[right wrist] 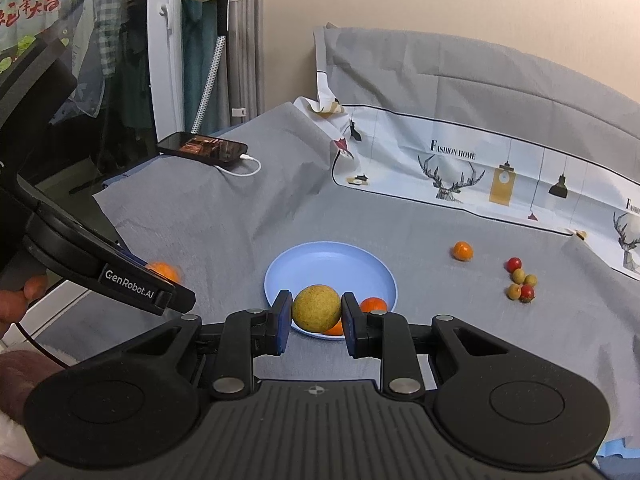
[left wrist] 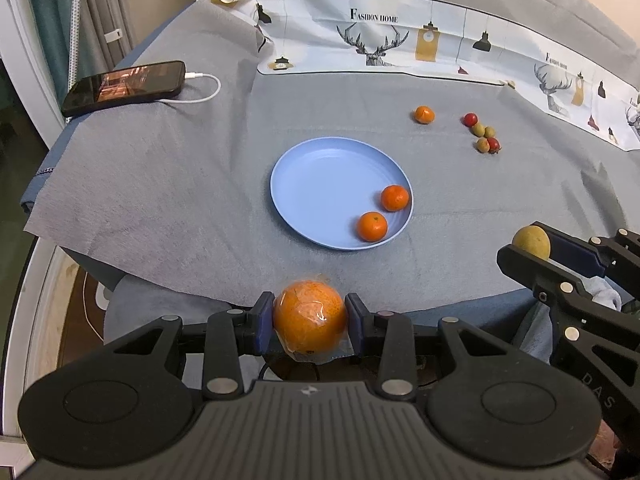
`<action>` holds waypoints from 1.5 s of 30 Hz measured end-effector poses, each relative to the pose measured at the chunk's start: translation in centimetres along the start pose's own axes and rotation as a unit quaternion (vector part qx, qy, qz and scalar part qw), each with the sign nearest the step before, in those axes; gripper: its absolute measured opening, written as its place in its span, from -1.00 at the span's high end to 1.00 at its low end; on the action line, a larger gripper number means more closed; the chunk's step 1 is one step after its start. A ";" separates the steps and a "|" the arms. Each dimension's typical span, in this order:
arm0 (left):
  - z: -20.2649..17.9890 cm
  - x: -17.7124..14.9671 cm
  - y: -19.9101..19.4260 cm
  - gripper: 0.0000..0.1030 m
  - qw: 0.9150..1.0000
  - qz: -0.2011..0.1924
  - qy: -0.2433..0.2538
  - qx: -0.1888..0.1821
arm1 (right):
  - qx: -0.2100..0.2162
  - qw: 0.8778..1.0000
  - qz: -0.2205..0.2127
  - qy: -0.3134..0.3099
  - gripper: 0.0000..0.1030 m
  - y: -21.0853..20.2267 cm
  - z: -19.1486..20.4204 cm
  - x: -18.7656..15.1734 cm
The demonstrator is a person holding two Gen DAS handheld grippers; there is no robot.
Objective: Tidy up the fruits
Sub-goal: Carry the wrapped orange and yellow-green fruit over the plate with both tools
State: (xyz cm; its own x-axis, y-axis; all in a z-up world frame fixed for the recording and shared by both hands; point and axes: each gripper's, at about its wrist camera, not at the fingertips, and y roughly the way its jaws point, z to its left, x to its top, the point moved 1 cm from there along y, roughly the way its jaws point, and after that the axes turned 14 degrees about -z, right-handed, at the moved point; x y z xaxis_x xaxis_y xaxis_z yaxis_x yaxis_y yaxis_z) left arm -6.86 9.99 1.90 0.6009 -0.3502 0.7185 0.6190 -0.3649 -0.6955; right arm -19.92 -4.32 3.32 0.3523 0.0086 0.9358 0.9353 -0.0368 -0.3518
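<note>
While a smooth plastic blue plate on the table's grey cloth carries two dimpled mandarins, the left tongs clamp a film-wrapped orange near the table's front edge, and the right tongs grip a rough yellow-green round fruit above the plate's rim. A third mandarin and small red and green fruits lie beyond. Behind, a printed sheet reads "FASHION HOME".
</note>
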 end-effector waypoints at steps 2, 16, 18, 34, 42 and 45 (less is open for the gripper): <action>0.0 0.0 0.3 0.19 1.000 0.003 0.000 0.000 | -0.001 1.000 0.003 0.001 0.46 0.2 0.0 -0.1; 0.0 0.4 2.0 0.19 1.000 0.015 0.000 0.003 | -0.003 1.000 0.025 0.012 0.46 1.8 -0.6 -0.8; 0.0 0.5 2.4 0.19 1.000 0.018 0.000 0.002 | -0.004 0.999 0.029 0.013 0.46 2.0 -0.7 -0.9; 0.0 2.5 6.1 0.19 0.999 0.036 -0.003 -0.002 | -0.008 0.997 0.065 0.039 0.47 5.6 -2.4 -2.0; 0.4 4.6 9.4 0.19 0.999 0.045 -0.010 0.002 | -0.007 0.996 0.080 0.048 0.47 9.2 -3.4 -2.2; 0.4 5.4 11.2 0.19 0.999 0.049 -0.009 0.003 | -0.007 0.995 0.084 0.048 0.47 10.9 -3.9 -2.4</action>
State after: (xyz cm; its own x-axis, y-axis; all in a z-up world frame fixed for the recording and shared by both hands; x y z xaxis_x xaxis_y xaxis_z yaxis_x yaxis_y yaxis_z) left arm 3.54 4.33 -2.05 0.6676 -0.3692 0.6465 0.5590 -0.3249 -0.7629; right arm -10.68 -8.65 -2.70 0.4986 -0.0954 0.8616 0.8625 -0.0444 -0.5040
